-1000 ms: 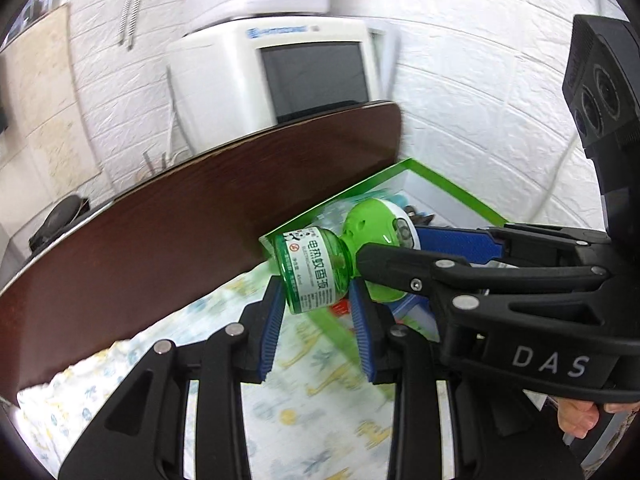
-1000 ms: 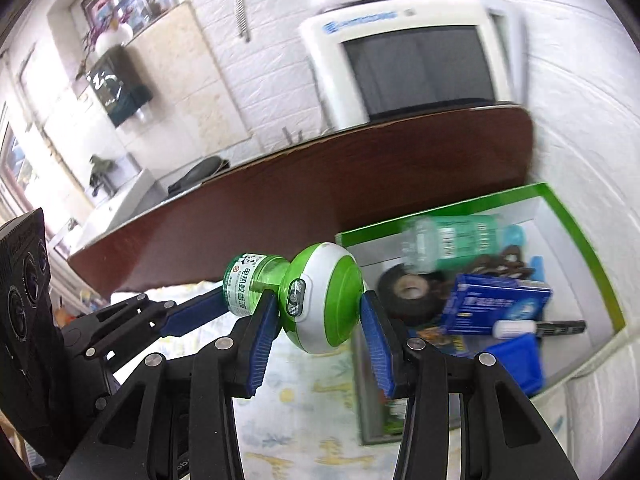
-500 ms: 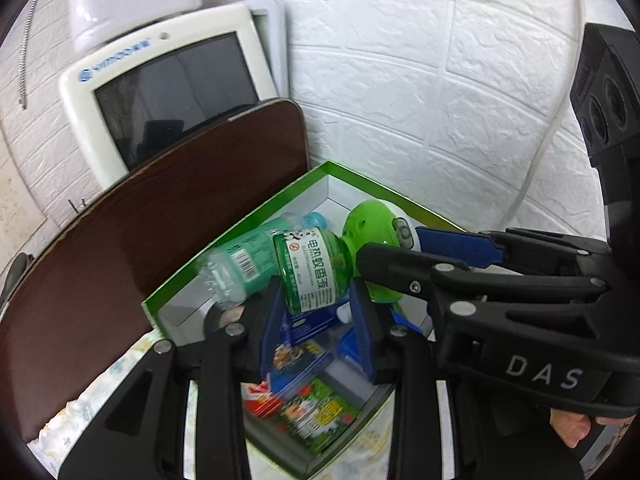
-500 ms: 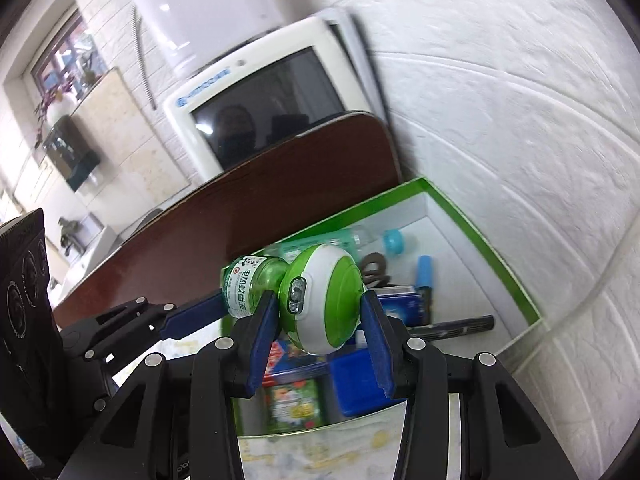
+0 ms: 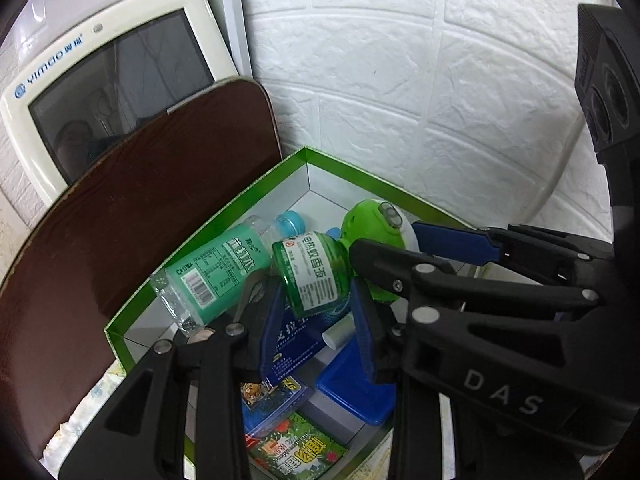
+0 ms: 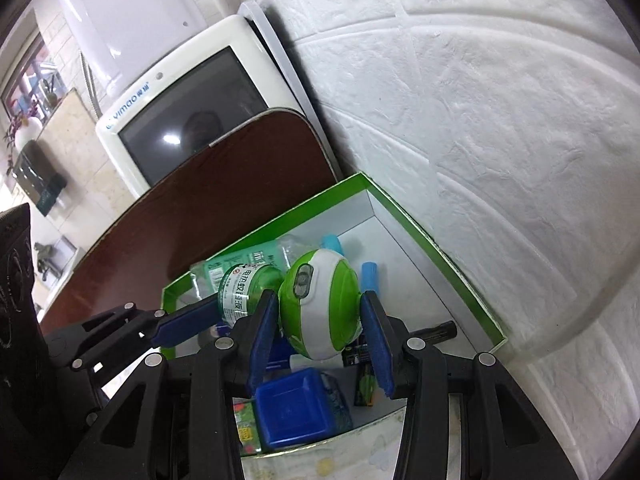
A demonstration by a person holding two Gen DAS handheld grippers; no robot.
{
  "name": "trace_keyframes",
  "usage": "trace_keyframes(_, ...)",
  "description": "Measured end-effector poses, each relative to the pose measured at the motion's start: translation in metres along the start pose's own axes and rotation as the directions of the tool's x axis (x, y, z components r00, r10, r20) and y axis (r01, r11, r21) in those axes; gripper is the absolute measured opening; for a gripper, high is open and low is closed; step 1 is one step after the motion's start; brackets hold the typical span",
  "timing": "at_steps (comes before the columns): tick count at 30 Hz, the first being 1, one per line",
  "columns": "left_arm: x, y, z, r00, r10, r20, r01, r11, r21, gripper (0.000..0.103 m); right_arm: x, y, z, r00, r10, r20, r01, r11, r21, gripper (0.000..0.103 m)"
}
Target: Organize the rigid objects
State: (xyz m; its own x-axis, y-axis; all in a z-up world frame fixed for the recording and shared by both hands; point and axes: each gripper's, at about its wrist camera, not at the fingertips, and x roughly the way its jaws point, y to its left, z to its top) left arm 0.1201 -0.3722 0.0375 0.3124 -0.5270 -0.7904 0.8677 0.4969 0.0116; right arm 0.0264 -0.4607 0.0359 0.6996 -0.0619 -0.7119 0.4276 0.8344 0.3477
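Together we are holding one mosquito-repellent unit [image 5: 320,276] over the green-rimmed box [image 6: 452,264] — the left gripper [image 5: 316,320] is clamping the small green bottle end, and the right gripper [image 6: 320,328] is clamping the round green-and-white heater head [image 6: 320,304]. In the left wrist view the unit is sitting at the centre of the frame, above the box's contents; in the right wrist view it is just below centre. We are reading Chinese characters in white on the bottle's green label, under a red prohibition sign, though the small print is too fine to make out.

Below it, in the box, we are counting one clear bottle with a green label, a barcode and a light blue cap [image 5: 212,272], lying on its side at centre left of the left wrist view. One blue carton [image 5: 296,340] with white Chinese lettering is lying partly behind the left gripper's pads. One plain blue lidded case [image 6: 296,412] and one green packet with yellow characters [image 5: 296,448] are lying toward the bottom of the frame. One black marker [image 6: 432,330] is showing at centre right of the right wrist view.

At upper left in both views one cream monitor [image 5: 100,92] is reading "yimao" — the right gripper's body is bearing "DAS" at lower right of the left wrist view. One dark brown board [image 5: 132,216] is leaning between the monitor and the box.
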Motion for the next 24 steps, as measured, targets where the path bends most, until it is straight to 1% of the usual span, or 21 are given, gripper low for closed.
trace_keyframes(2,0.003,0.002,-0.001,1.000,0.008,-0.010,-0.008,1.000,-0.006,0.032,0.004,-0.002,-0.002,1.000,-0.001,-0.004,0.001,1.000,0.009,0.046)
trace_keyframes(3,0.004,0.003,-0.001,1.000,0.014,-0.010,-0.015,1.000,-0.011,0.034,0.006,-0.003,-0.003,1.000,-0.005,-0.006,0.005,1.000,0.014,0.046)
trace_keyframes(6,0.002,0.002,-0.001,1.000,0.016,-0.008,-0.016,1.000,-0.011,0.034,0.008,-0.005,-0.006,1.000,-0.026,-0.010,0.027,0.999,0.017,0.046)
trace_keyframes(9,-0.002,0.001,0.000,0.999,0.036,0.006,-0.036,0.999,-0.005,0.035,0.005,-0.004,-0.006,0.999,-0.045,0.000,0.045,0.999,0.010,0.046)
trace_keyframes(12,-0.009,0.002,0.000,0.998,0.059,0.023,-0.058,0.998,-0.008,0.039,0.001,-0.002,-0.005,0.997,-0.072,0.017,0.072,0.997,0.007,0.046)
trace_keyframes(15,-0.015,0.007,-0.001,0.998,0.060,0.027,-0.059,0.998,-0.026,0.041,-0.005,-0.001,-0.005,0.995,-0.089,0.033,0.089,0.996,0.003,0.046)
trace_keyframes(21,-0.022,0.014,-0.011,0.998,0.068,0.019,-0.066,0.996,-0.061,0.042,-0.016,0.005,-0.008,0.995,-0.087,0.048,0.087,0.996,-0.007,0.047)
trace_keyframes(24,-0.027,0.016,-0.017,0.997,0.069,0.019,-0.068,0.995,-0.077,0.042,-0.020,0.011,-0.011,0.997,-0.070,0.042,0.071,0.997,-0.025,0.047)
